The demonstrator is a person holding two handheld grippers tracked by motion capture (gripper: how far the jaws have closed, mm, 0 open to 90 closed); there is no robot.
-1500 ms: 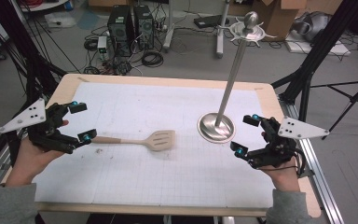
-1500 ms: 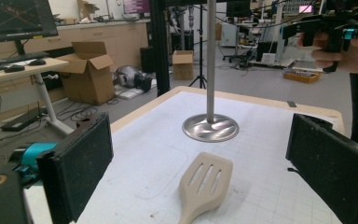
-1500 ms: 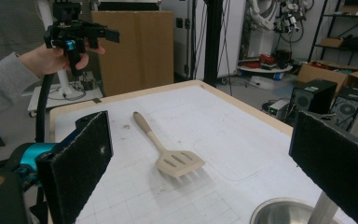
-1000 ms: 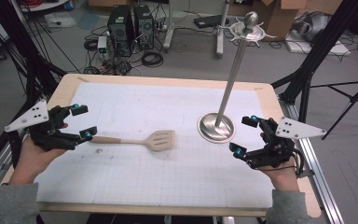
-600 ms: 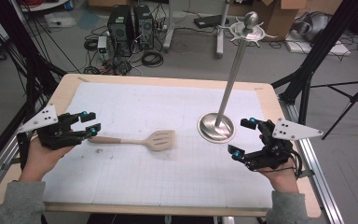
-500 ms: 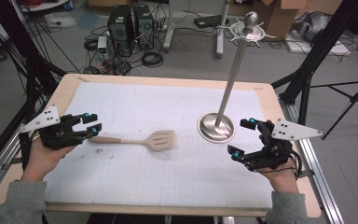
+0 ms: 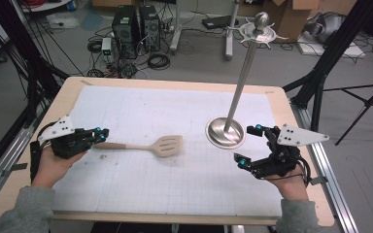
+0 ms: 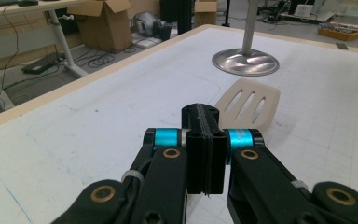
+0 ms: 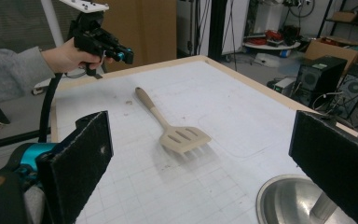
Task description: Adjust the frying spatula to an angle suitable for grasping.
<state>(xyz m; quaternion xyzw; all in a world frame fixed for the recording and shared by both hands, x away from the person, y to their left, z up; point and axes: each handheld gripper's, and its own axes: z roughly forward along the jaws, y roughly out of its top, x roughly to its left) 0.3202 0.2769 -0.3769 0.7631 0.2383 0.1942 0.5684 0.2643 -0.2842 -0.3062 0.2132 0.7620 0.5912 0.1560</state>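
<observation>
Left tool (image 7: 102, 133) has just clenched shut (nothing between) beside spatula (image 7: 148, 145); right tool (image 7: 249, 144) gapes released.

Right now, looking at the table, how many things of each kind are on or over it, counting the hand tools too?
Spatula: 1
Metal stand: 1
Hand-held grippers: 2, the left gripper and the right gripper
Total: 4
</observation>
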